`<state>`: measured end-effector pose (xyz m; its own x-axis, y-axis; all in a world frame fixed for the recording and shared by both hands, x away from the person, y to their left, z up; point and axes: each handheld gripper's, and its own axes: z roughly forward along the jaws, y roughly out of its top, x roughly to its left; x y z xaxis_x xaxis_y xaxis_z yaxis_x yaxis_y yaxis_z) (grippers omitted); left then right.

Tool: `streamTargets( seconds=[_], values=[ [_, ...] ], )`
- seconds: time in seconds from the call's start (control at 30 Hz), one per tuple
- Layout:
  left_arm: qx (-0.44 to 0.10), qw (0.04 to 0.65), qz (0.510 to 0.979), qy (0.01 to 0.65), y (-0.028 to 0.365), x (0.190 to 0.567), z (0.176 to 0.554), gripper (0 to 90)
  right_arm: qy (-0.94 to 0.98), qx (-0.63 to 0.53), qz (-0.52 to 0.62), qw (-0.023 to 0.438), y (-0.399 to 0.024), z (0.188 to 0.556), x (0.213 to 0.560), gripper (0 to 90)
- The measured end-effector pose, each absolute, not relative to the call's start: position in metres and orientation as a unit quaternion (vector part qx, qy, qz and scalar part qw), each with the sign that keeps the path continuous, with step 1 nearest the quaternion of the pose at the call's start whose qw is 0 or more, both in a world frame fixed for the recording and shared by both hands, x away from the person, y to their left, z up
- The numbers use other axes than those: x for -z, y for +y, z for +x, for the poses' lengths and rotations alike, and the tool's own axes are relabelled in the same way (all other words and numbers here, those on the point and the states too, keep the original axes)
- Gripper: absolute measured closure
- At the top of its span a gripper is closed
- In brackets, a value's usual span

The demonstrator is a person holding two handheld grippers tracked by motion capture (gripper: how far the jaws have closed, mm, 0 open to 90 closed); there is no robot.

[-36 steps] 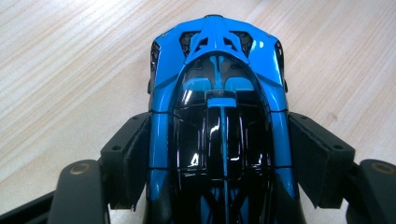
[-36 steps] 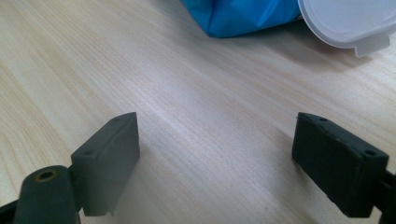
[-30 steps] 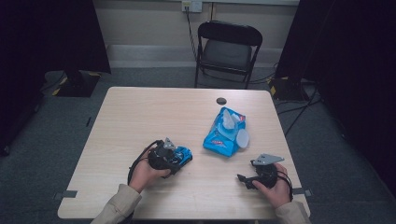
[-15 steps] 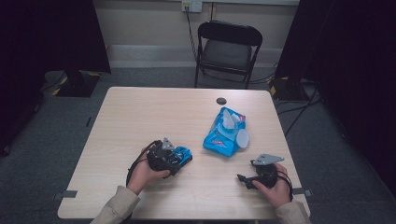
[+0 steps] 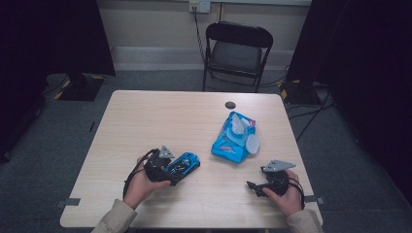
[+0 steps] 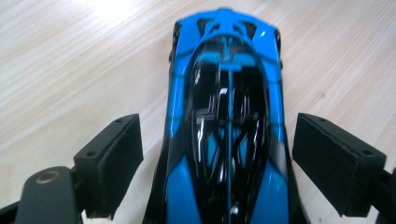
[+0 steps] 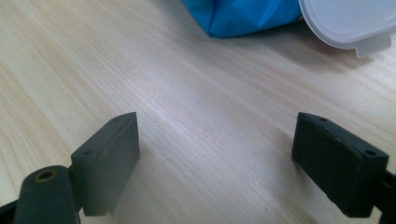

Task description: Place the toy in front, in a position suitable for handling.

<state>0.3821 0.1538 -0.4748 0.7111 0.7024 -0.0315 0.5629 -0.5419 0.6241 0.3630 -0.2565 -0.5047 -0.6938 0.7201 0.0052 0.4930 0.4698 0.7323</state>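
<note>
Pale wood counter [image 5: 145, 121] is carrying a blue toy car [image 6: 229, 121], lying between the left gripper's [image 6: 217, 163] jaws, which have just been opening and are clear of it. Right gripper [image 7: 217, 158] is resting released, wipes pack [image 7: 243, 16] just ahead.

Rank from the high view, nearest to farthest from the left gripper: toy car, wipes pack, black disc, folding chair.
From the left gripper:
1. blue toy car, on the table between its open fingers, which have just been opening.
2. blue wipes pack, lid open, right of centre.
3. small black disc, near the table's far edge.
4. black folding chair, on the floor beyond the table.
</note>
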Motion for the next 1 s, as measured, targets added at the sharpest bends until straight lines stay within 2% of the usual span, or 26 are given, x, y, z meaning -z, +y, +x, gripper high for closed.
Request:
streamTargets(
  seconds=[0.43,0.5,0.53,0.57,1.0],
  values=[
    [-0.109,0.307,0.875,0.358,0.166,0.489,0.371,16.0,0.843,-0.368,0.361,0.154,-0.256,0.363,0.505,14.0],
    [-0.103,0.311,0.876,0.354,0.166,0.489,0.370,18.1,0.843,-0.368,0.361,0.154,-0.256,0.363,0.505,14.0],
    [-0.100,0.314,0.877,0.349,0.165,0.488,0.370,23.0,0.843,-0.368,0.361,0.154,-0.256,0.363,0.505,14.0],
    [-0.103,0.310,0.879,0.346,0.165,0.488,0.369,24.0,0.843,-0.368,0.361,0.154,-0.256,0.363,0.505,14.0],
    [-0.092,0.313,0.881,0.342,0.183,0.483,0.367,24.6,0.843,-0.368,0.361,0.154,-0.256,0.364,0.505,14.0]
  ],
)
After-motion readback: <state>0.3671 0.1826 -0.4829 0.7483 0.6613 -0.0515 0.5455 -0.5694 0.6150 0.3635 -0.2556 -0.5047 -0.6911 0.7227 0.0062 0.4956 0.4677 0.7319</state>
